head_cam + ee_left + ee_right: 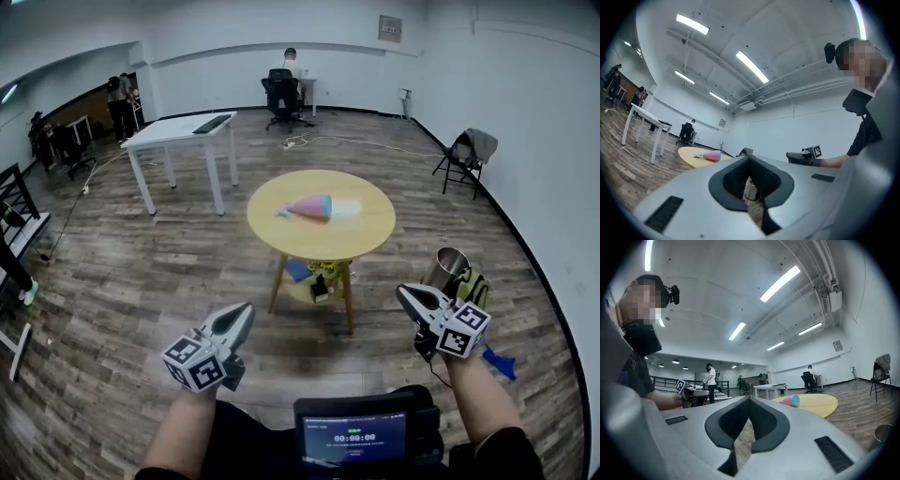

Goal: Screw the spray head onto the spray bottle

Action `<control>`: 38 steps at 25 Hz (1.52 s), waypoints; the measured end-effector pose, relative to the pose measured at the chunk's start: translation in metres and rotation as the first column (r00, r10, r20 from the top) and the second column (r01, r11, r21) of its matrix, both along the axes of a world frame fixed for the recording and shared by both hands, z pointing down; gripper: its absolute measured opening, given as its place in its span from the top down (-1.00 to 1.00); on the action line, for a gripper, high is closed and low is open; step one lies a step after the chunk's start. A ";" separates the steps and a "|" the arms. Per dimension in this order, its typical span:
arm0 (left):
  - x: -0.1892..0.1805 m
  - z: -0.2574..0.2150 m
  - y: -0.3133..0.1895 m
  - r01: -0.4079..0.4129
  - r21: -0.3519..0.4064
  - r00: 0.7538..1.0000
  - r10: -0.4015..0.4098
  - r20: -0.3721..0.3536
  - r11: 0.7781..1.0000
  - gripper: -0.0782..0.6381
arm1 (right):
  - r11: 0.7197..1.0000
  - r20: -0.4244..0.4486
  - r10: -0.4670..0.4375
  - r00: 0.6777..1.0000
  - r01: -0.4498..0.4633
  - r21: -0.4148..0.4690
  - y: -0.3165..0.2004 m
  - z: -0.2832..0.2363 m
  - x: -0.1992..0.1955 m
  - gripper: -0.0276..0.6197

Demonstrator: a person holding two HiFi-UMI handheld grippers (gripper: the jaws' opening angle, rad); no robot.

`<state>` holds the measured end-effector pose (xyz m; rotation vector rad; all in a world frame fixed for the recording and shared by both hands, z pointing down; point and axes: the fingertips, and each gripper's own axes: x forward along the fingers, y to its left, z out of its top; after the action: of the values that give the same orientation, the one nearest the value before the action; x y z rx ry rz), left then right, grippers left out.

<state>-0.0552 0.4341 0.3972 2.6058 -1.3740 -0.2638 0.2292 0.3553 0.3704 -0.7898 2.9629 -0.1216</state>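
Note:
A pink and blue spray bottle (pixel 309 206) lies on its side on the round yellow table (pixel 281 234), with a pale clear piece (pixel 348 208) at its right end. The blur hides which part is the spray head. Both grippers hover well short of the table, near my body. My left gripper (pixel 246 310) is shut and holds nothing; its jaws (pixel 749 160) meet. My right gripper (pixel 403 292) is also shut and empty (pixel 750 401). The bottle (pixel 709 156) shows far off in the left gripper view and in the right gripper view (pixel 791 401).
A shelf under the table holds small items (pixel 317 277). A metal bin (pixel 448 267) stands by my right gripper. A white desk (pixel 178 131) is at the back left, a seated person (pixel 286 84) at the far wall, a folding chair (pixel 466 150) at the right.

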 end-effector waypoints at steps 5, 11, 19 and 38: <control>-0.001 0.017 -0.023 -0.015 -0.029 1.000 0.015 0.011 0.999 0.76 | 0.999 -0.013 0.021 1.000 -0.022 -0.026 -0.023 0.020 0.003 0.87; -0.009 0.050 -0.112 -0.042 -0.087 0.999 0.042 -0.002 0.995 0.76 | 0.994 -0.006 0.066 0.998 -0.066 -0.087 -0.113 0.064 0.001 0.87; -0.036 0.085 -0.277 -0.077 -0.130 0.996 0.071 -0.050 0.989 0.76 | 0.976 -0.030 0.146 0.989 -0.148 -0.162 -0.281 0.138 -0.012 0.87; -0.071 0.045 -0.509 -0.130 -0.110 0.990 0.122 -0.070 0.985 0.76 | 0.999 -0.108 0.039 0.993 -0.040 -0.008 -0.479 0.078 -0.091 0.87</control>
<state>-0.1265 -0.0751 0.4424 2.5540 -1.1624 -0.2397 0.1383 -0.1236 0.4483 -0.8833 3.0474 -0.0946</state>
